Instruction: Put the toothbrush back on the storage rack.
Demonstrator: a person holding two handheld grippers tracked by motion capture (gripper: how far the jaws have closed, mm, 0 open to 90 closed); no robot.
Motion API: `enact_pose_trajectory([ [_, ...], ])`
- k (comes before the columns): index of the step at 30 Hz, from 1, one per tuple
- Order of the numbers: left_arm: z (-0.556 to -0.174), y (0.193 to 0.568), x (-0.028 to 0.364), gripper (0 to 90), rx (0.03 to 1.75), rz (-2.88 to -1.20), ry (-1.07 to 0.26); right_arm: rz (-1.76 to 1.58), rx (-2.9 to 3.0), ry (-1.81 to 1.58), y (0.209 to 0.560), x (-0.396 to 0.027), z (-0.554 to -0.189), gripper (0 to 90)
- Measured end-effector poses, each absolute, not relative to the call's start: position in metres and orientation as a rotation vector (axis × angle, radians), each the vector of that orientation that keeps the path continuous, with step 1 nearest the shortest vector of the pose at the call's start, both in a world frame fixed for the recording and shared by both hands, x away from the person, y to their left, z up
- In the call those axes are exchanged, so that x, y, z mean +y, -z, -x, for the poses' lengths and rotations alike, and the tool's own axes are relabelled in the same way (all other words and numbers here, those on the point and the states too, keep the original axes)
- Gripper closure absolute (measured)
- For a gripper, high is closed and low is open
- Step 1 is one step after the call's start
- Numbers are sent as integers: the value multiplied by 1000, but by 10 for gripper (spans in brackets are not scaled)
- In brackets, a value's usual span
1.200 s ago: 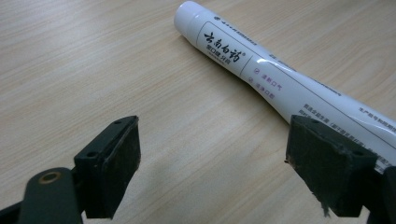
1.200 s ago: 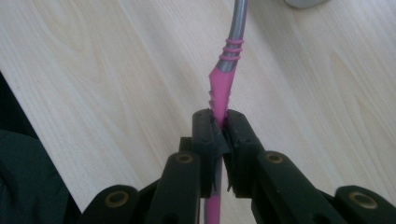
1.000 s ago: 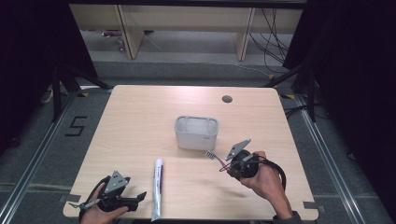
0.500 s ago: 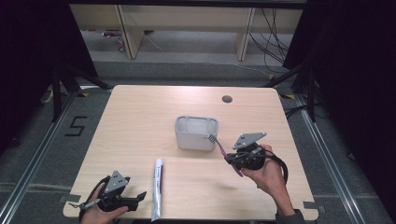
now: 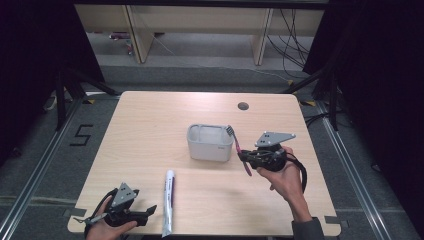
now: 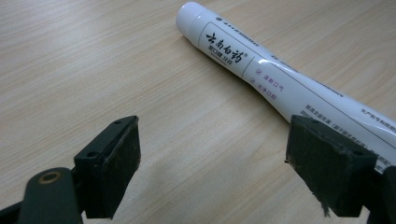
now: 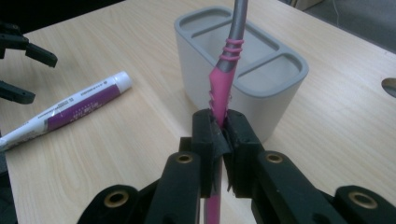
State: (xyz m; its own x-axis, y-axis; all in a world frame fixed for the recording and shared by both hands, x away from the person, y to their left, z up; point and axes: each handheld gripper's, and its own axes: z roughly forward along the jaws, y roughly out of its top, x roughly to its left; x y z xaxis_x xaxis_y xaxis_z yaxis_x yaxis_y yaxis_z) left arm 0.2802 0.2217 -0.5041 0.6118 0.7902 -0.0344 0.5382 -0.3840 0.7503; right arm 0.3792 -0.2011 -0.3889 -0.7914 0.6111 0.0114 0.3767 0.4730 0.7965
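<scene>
My right gripper (image 5: 248, 158) (image 7: 219, 128) is shut on a pink and grey toothbrush (image 5: 238, 148) (image 7: 223, 81). It holds the toothbrush tilted, bristle end up, just right of the grey holder (image 5: 210, 142) (image 7: 243, 70) at the table's middle. The holder has several compartments. A white and purple toothpaste tube (image 5: 169, 200) (image 6: 285, 88) (image 7: 70, 109) lies flat near the front edge. My left gripper (image 5: 145, 212) (image 6: 212, 168) stands open low over the table, just left of the tube. Its right pad (image 6: 331, 163) partly overlaps the tube in the left gripper view.
The wooden table (image 5: 150, 130) has a round cable hole (image 5: 243, 106) at the back right. Dark floor with rails surrounds it, and shelving stands behind. A "5" mark (image 5: 81, 135) is on the floor at left.
My right gripper has swung the toothbrush from pointing left toward an upright tilt and moved up and right, beside the holder. The left gripper has stayed in place.
</scene>
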Motion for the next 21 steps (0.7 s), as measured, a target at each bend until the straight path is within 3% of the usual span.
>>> enact_pose_trajectory([
  [21,-280,504,222,173,1043,-2087,-433,-901,2303,-1443,376,-191,-412,838],
])
